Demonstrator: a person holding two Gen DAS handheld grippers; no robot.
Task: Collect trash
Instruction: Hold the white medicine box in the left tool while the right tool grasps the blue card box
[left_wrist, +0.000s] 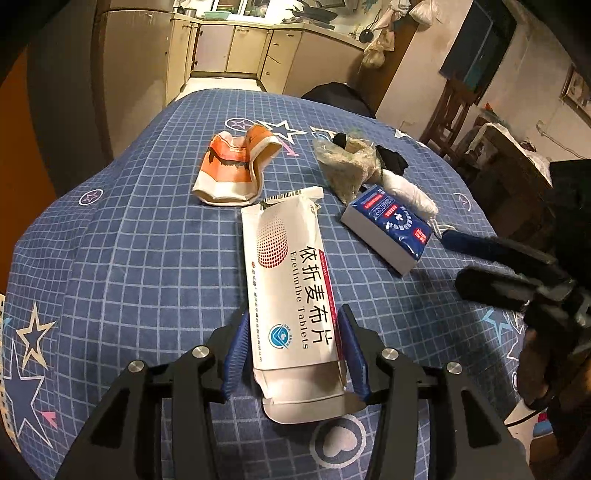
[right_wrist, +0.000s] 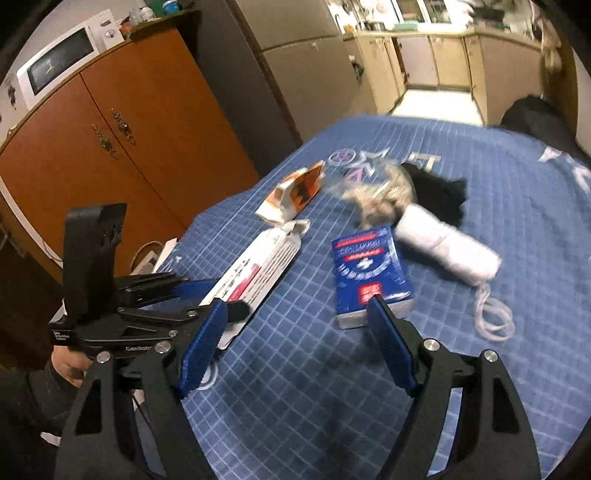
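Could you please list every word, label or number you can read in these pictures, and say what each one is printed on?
"依折麦布片" and "Ezetimibe Tablets": white medicine box between the left gripper's fingers.
"GenRobo...", cut off: left gripper's body, in the right wrist view.
Blue box: white and red print, too small and blurred to read.
Orange-and-white carton: no legible text.

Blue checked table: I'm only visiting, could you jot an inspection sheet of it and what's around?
Surface: blue checked star cloth over the table.
Job's things: white tablet box, crushed orange carton, blue box, clear bag, all lying on the cloth.
Clutter: white roll, black cloth.
Claws: left claw straddles the tablet box, not clearly squeezing; right claw open, empty, by the blue box.
Cables: looped white cord at the roll.
Surroundings: wooden cabinet, microwave on it, kitchen cupboards.
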